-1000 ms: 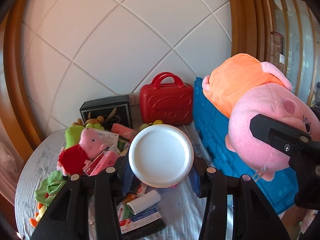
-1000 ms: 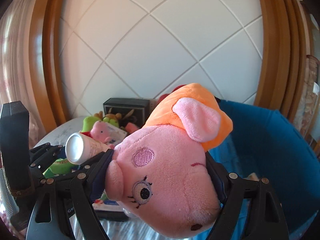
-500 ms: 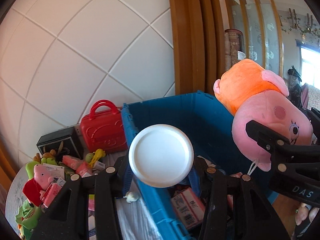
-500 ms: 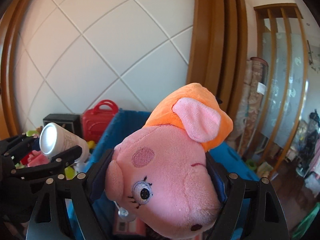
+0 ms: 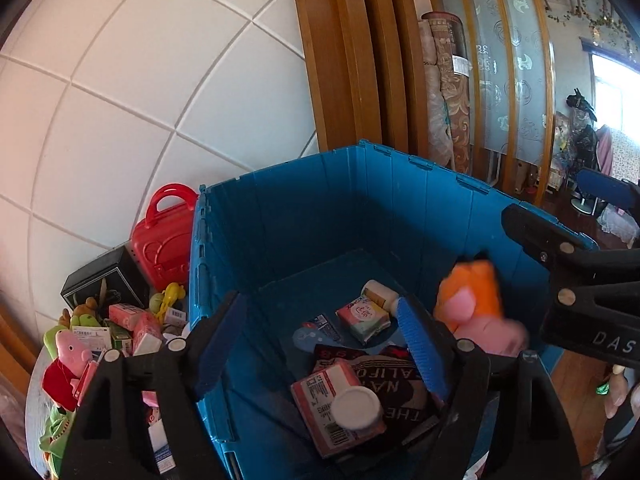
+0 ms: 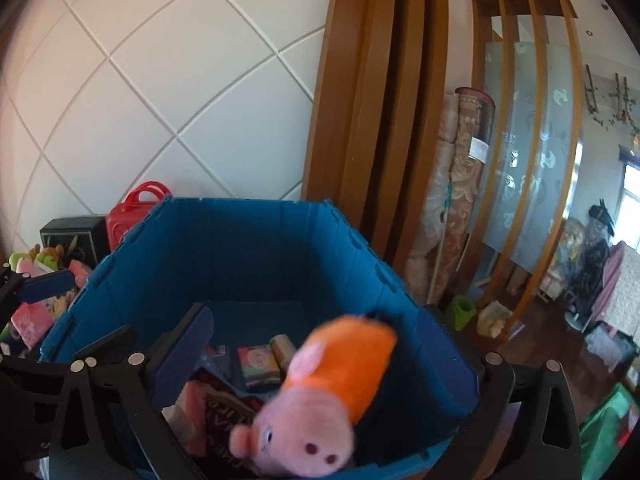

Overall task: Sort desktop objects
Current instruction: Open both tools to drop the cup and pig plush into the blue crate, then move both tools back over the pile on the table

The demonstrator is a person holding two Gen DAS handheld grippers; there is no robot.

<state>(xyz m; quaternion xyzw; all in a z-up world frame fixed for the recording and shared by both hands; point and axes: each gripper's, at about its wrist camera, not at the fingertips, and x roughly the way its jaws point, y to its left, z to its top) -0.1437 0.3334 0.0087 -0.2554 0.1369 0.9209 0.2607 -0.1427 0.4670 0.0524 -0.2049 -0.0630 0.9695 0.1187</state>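
The pink pig plush in an orange dress (image 6: pixel 320 400) is dropping, blurred, into the blue crate (image 6: pixel 240 204). It is free of my right gripper (image 6: pixel 314 312), whose jaws are opening wide above it. In the left wrist view the plush (image 5: pixel 476 312) falls by the crate's (image 5: pixel 280 168) right wall. My left gripper (image 5: pixel 320 302) hangs over the crate with jaws opening and nothing between them. The white-capped bottle (image 5: pixel 354 404) rests inside on a pink packet.
A tissue pack (image 5: pixel 364 318) and a dark printed cloth (image 5: pixel 384 380) lie in the crate. Left of it stand a red toy suitcase (image 5: pixel 162 236), a black box (image 5: pixel 100 280), a small pig plush (image 5: pixel 68 348) and several packets. Rolled carpets (image 5: pixel 444 80) lean by the wooden frame.
Both grippers swung right from the cluttered table to above the crate. The left one let go of the bottle and the right one let go of the pig plush; both dropped in.
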